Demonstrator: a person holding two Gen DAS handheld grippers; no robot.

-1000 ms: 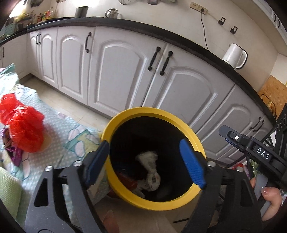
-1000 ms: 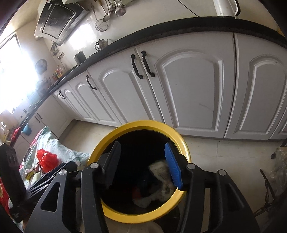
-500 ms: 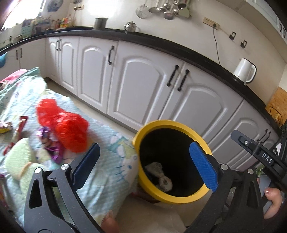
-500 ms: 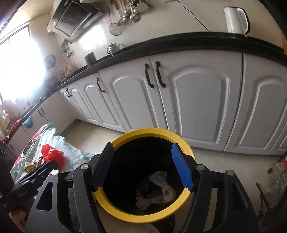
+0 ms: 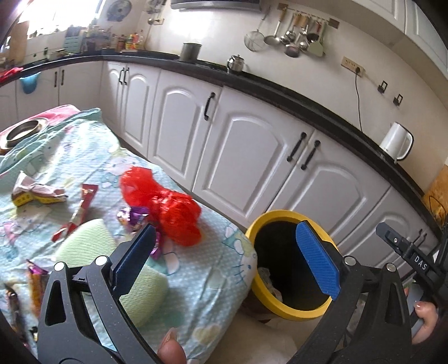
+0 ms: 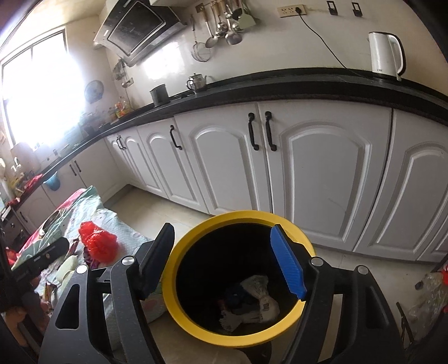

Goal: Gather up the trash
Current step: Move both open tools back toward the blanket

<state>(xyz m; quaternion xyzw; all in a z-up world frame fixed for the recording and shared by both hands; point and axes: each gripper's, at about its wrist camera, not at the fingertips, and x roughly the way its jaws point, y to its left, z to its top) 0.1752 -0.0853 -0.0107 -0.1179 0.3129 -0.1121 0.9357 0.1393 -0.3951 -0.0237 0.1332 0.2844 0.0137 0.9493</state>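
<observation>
Trash spread over a pale blue cartoon-print cloth (image 5: 212,268) covering the table, left half of the left wrist view: crumpled pink-and-yellow wrapper (image 5: 36,191) at 9 o'clock, thin red stick wrapper (image 5: 79,207) just right of it, light green folded pads (image 5: 92,242) below, purple foil wrapper (image 5: 131,217) touching a crumpled red plastic bag (image 5: 168,207) near centre, more orange wrappers at the lower-left edge, blurred. Metal dish (image 5: 23,131) at the far end of the cloth, 10 o'clock. Left gripper (image 5: 224,260) spread fully wide, nothing between the blue pads, one pad over the cloth, the other over the bin. Yellow-rimmed black bin (image 5: 291,308) on the floor just beside the table's corner, 4 o'clock in left view, dead centre-bottom in the right wrist view (image 6: 238,333); inside it white crumpled paper (image 6: 260,296) plus dark blue and red scraps. Right gripper (image 6: 224,266) above the bin mouth, jaws opening, nothing between them; its black body with fingers on the handle shows at 4 o'clock in left view. Room: white arched cabinet doors (image 6: 324,179) with black handles, black countertop (image 6: 280,86), white kettle (image 6: 386,54) at 1 o'clock, steel teapot (image 6: 197,81), hanging ladles (image 6: 221,25), range hood (image 6: 137,25) at 11, bright window (image 6: 36,92) at 9–10. Beige tile floor (image 6: 156,207).
</observation>
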